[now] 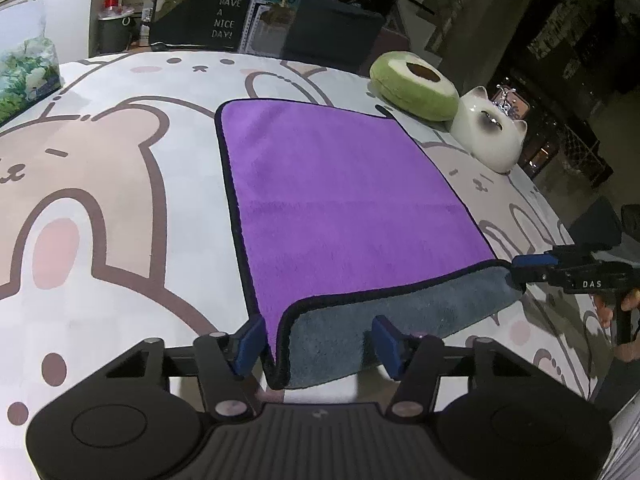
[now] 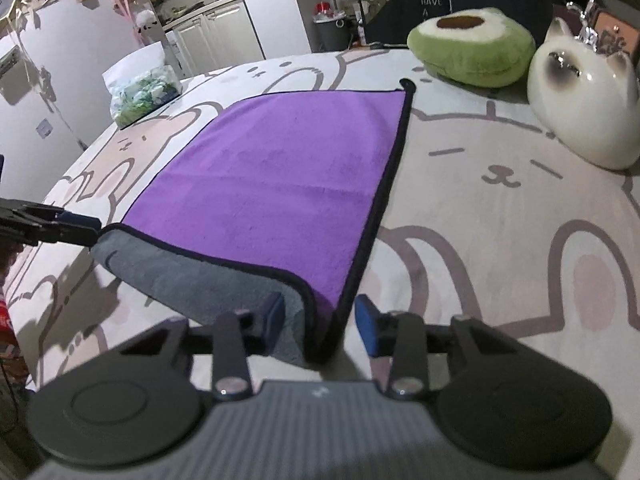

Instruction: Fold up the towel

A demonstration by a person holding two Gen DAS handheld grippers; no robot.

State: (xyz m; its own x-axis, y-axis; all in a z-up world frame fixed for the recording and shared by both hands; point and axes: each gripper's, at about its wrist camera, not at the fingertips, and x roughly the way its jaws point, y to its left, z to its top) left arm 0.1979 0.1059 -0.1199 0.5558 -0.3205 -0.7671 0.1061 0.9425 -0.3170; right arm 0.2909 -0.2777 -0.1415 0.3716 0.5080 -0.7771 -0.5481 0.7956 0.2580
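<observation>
A purple towel (image 1: 332, 196) with a black hem and grey underside lies flat on the cartoon-print tablecloth (image 1: 120, 184); it also shows in the right wrist view (image 2: 280, 176). Its near edge is lifted, showing grey. My left gripper (image 1: 316, 344) is open, its blue fingers either side of the near left corner, not clamped. My right gripper (image 2: 320, 326) is open around the near right corner in the same way. Each gripper shows in the other's view: the right one (image 1: 524, 270) at the right corner, the left one (image 2: 80, 226) at the left corner.
An avocado plush cushion (image 1: 414, 84) and a white ceramic cat (image 1: 490, 136) sit at the table's far right, just past the towel. A bag with a green print (image 1: 26, 76) stands at the far left. Dark furniture and cabinets stand beyond the table.
</observation>
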